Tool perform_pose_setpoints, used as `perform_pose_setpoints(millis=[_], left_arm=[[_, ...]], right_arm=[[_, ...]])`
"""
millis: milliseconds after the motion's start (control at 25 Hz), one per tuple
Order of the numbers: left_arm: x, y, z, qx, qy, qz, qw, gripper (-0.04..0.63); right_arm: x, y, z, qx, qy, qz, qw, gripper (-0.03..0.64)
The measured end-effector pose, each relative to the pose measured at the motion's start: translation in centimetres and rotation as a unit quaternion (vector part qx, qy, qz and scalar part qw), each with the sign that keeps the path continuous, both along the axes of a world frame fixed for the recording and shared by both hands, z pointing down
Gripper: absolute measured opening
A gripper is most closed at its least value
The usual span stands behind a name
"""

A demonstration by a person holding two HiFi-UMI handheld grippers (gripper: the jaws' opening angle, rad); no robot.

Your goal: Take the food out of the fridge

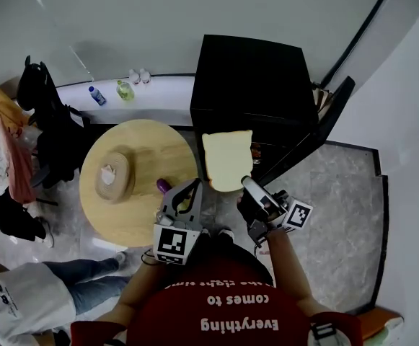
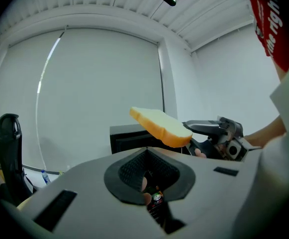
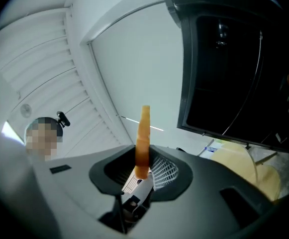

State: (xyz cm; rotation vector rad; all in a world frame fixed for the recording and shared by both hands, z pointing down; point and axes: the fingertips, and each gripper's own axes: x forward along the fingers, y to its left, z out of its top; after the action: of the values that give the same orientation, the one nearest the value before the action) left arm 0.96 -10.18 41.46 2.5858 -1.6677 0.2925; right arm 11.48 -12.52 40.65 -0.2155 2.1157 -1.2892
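Pale bread slice [image 1: 227, 161] — black fridge [image 1: 256, 78]

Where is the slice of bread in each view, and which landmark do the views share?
Head view: bread slice at centre, face up, held by the right gripper.
Left gripper view: bread slice just right of centre, tilted.
Right gripper view: bread slice edge-on at centre, between the jaws.
Shared landmark: black fridge.

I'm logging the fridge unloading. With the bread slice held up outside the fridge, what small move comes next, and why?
Probably carry the right tool left toward the round table. It is shut on the bread slice, which is already clear of the black fridge and held in the air, and the table has bare wood to take it.
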Motion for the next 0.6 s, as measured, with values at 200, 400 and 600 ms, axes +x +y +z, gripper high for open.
perform_pose_setpoints(millis=[200,400,600], left_arm=[[0.1,0.0,-0.9,0.008,0.013,-0.004,0.9999,0.008],[0.0,-0.1,-1.8,0.01,0.037,-0.01,0.9992,0.006],[0.1,-0.1,-1.9,0.009,0.047,-0.009,0.9988,0.007]], right_arm=[[-0.1,0.1,-0.4,0.007,-0.001,-0.004,1.0,0.089],[-0.2,0.2,-0.5,0.009,0.006,-0.004,1.0,0.089],[-0.1,0.2,-0.6,0.011,0.008,-0.005,1.0,0.089]])
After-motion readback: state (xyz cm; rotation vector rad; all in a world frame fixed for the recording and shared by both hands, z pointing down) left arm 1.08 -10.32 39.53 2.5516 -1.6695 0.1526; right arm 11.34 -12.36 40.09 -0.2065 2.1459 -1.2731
